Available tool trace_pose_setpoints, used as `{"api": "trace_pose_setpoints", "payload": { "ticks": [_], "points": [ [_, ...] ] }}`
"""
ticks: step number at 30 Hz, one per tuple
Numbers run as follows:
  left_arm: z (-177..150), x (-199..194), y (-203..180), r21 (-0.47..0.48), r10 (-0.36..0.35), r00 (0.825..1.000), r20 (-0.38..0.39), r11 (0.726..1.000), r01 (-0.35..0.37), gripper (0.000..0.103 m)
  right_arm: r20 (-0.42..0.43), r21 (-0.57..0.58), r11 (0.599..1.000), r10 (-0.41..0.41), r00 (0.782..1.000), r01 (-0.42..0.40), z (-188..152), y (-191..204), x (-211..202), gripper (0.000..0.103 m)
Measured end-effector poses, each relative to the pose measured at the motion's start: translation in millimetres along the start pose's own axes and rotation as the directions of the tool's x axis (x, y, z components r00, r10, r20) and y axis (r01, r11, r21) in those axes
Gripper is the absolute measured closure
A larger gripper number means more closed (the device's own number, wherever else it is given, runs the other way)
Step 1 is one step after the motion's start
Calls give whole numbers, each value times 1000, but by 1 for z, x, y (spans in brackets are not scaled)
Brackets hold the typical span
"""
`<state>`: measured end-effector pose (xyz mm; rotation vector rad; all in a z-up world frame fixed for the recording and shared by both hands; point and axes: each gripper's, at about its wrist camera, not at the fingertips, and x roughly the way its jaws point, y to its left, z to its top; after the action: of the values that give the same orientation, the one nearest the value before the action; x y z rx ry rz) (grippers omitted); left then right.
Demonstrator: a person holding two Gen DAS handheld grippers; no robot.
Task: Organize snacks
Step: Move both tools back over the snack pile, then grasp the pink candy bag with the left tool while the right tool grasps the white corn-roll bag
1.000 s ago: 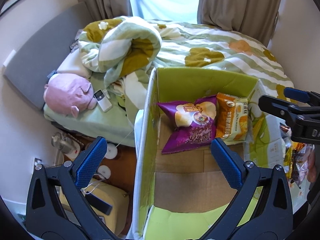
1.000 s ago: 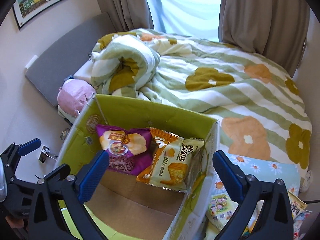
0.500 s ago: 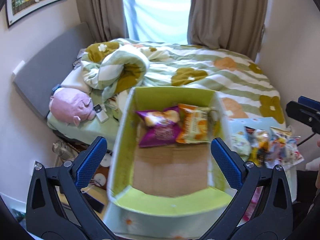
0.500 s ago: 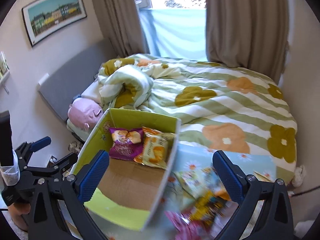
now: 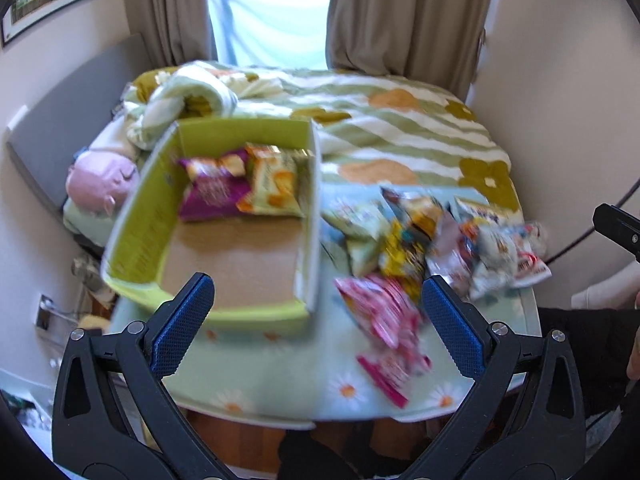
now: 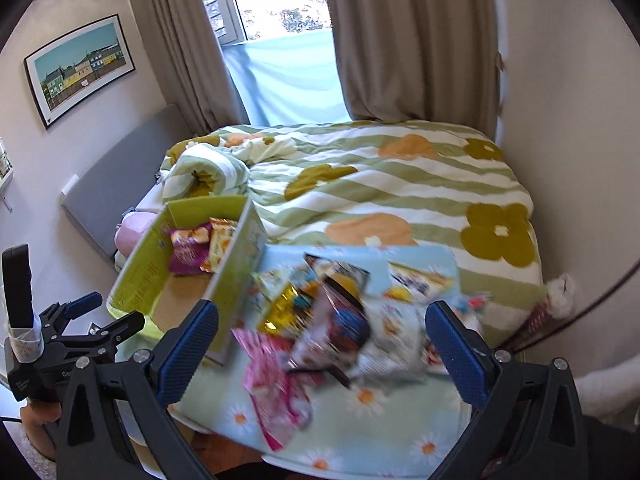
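A green cardboard box stands on the left of a small table with a daisy-print cloth. Inside at its far end lie a purple snack bag and an orange-and-green snack bag. To the box's right is a blurred pile of loose snack packs, with a pink pack nearest. My left gripper hangs open and empty above the table's near edge. My right gripper is open and empty too, over the pile.
Behind the table is a bed with a striped flower duvet and a pink plush toy. Curtains frame a window. Walls stand close on both sides. A wooden floor shows under the table's front edge.
Both grippers have pulled back and up from the box; the whole table and the snack pile to the right have come into view. Both stay open and empty.
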<state>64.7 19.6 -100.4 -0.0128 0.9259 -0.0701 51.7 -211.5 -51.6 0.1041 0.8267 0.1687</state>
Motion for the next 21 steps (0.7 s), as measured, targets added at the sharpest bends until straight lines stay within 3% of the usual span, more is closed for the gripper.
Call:
{"api": "trace_pose_setpoints", "payload": {
  "ticks": [10, 15, 21],
  "points": [
    [-68, 43, -58, 43, 11, 995, -101, 999, -7, 1, -74, 70, 997, 27, 997, -22, -56, -68, 28, 0],
    [-96, 72, -81, 153, -7, 989, -146, 988, 29, 1, -124, 104, 994, 39, 992, -26, -70, -89, 56, 0],
    [-119, 116, -96, 320, -15, 983, -182, 945, 73, 1, -156, 108, 994, 33, 987, -16, -78, -97, 97, 0]
  ]
}}
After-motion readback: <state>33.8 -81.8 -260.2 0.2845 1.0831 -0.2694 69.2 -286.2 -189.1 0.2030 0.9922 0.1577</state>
